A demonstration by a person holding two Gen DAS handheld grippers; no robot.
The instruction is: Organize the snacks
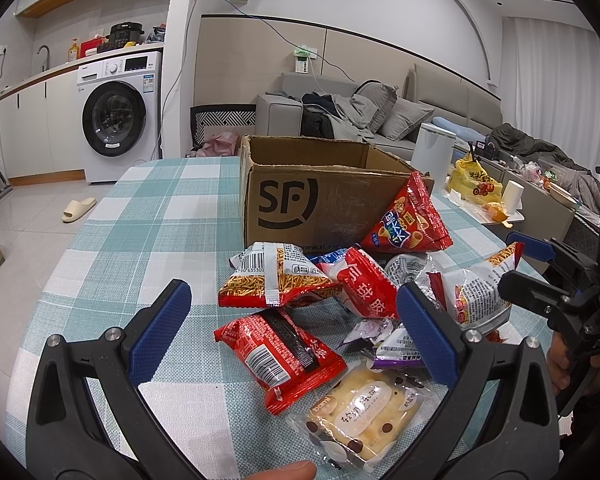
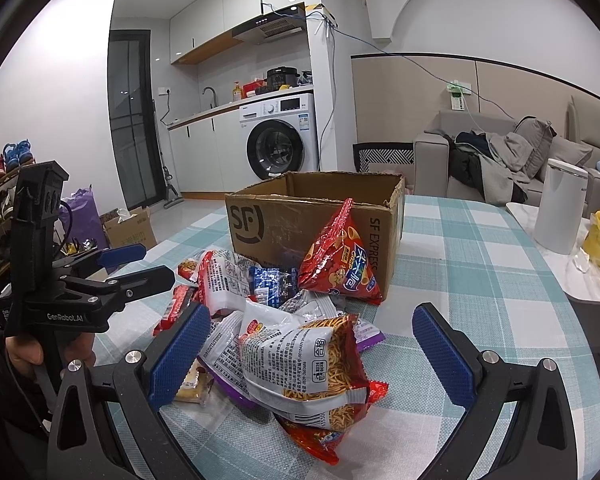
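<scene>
On the checked tablecloth point(image 1: 148, 216), snack packets point(image 1: 278, 280) lie every way; both claws gape wide, empty.

Both views are evenly lit by cool indoor light, apparently from ceiling fixtures. Shadows beside the cardboard box point(image 1: 300, 200) are soft and faint. The foil snack packets point(image 2: 300, 344) in front of the box carry small glare spots. Fisheye distortion bends the walls behind the box, and black vignetting fills the corners. Focus is sharp near the box, softer far behind it.
</scene>
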